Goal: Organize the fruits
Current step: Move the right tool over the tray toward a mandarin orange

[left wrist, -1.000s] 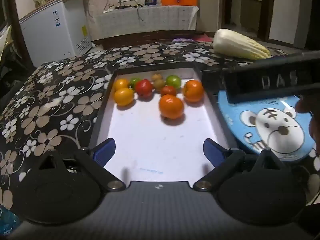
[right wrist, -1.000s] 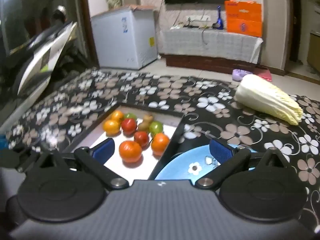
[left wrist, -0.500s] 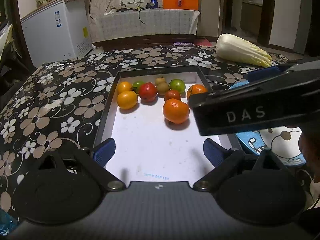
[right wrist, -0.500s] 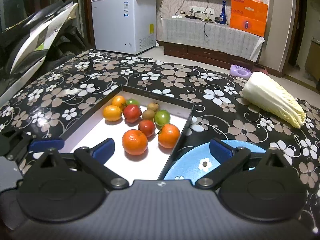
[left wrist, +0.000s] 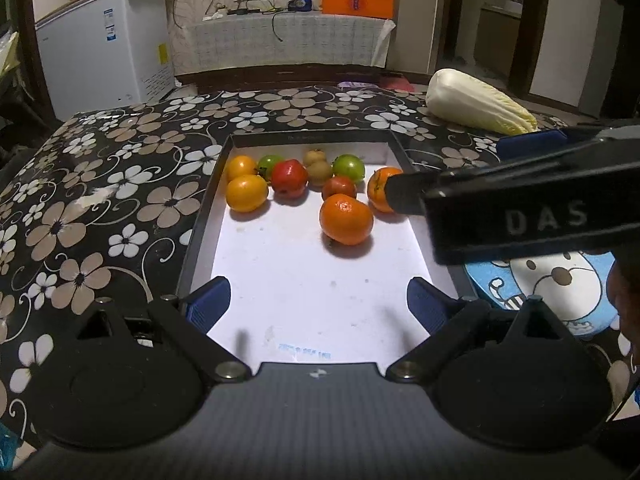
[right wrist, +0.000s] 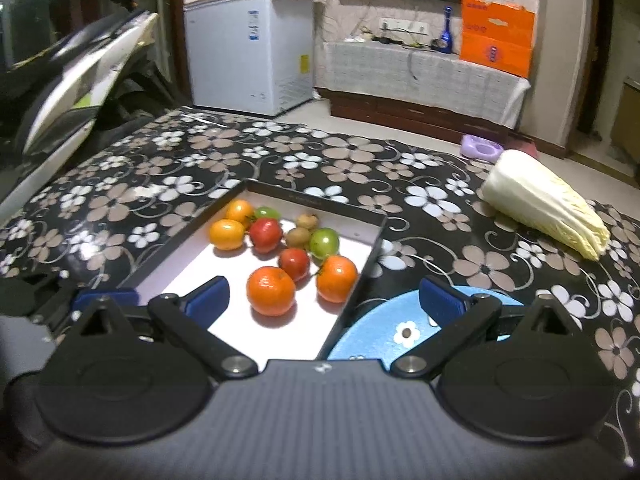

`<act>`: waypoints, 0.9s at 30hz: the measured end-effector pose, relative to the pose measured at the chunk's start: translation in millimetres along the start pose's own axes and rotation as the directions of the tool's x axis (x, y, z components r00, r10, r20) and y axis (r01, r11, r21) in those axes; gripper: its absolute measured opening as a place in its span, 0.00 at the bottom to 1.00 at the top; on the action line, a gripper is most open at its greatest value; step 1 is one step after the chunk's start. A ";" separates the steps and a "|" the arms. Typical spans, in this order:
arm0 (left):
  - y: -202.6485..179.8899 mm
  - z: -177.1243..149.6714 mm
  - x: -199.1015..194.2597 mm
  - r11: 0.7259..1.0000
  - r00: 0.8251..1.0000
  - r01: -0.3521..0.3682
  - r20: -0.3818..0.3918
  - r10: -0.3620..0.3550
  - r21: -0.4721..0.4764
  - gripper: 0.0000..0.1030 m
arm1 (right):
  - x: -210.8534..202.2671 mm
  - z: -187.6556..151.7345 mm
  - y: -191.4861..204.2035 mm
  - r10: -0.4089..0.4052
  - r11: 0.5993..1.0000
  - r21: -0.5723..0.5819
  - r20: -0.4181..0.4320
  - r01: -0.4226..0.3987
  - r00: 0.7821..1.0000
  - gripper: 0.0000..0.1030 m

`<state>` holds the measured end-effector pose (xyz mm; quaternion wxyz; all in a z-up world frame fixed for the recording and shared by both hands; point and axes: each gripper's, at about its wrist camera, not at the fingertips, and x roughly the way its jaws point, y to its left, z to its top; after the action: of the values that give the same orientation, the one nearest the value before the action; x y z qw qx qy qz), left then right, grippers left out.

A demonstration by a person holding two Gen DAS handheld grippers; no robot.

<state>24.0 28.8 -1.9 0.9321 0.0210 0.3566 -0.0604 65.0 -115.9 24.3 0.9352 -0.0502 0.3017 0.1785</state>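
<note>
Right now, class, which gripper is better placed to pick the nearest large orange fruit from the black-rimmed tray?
Probably the right gripper: its open jaws flank the large orange fruit. The left gripper sits further back.

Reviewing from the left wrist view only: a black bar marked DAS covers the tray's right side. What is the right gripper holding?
Observer: Nothing. The right gripper is open and empty, over the tray's near right corner.
Operator: And the half-hidden orange?
Observer: That orange lies in full sight by the right wall, and no finger touches it.
Operator: Any fruit on the blue plate?
Observer: None on the part of the blue plate that shows.
</note>
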 end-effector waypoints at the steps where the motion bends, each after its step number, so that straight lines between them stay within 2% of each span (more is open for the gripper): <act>1: 0.1 -0.1 -0.4 1.000 1.000 -0.001 0.004 0.001 0.004 0.95 | -1.4 -0.4 -0.1 0.011 1.000 -0.005 0.003 -0.011 1.000 1.00; 6: 1.8 -1.4 -3.0 1.000 1.000 -0.016 0.026 0.016 0.021 0.96 | -7.8 -2.0 -3.6 0.035 0.999 -0.018 0.027 -0.035 0.999 1.00; 15: 6.4 -1.6 -0.5 0.999 0.999 -0.033 0.010 0.033 -0.002 0.96 | -9.2 -3.6 -7.6 0.086 0.996 -0.012 0.023 -0.086 0.996 0.96; 21: 5.6 -3.7 2.9 1.000 1.000 -0.026 -0.006 0.026 -0.001 0.96 | -9.8 -5.8 1.8 0.121 0.990 -0.074 0.020 -0.119 0.992 0.96; 23: 6.0 -4.2 3.7 1.000 1.000 -0.030 -0.008 0.030 -0.002 0.96 | -9.2 -6.6 4.5 0.134 0.987 -0.093 0.016 -0.132 0.991 0.89; 27: 5.4 -5.7 3.4 1.000 1.000 -0.029 -0.003 0.030 0.005 0.96 | -7.9 -7.8 9.6 0.157 0.980 -0.123 0.010 -0.154 0.988 0.84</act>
<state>23.4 34.2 -8.4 0.9322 0.0285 0.3576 -0.0474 51.3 -111.0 22.7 0.9165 -0.0819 0.2839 0.2697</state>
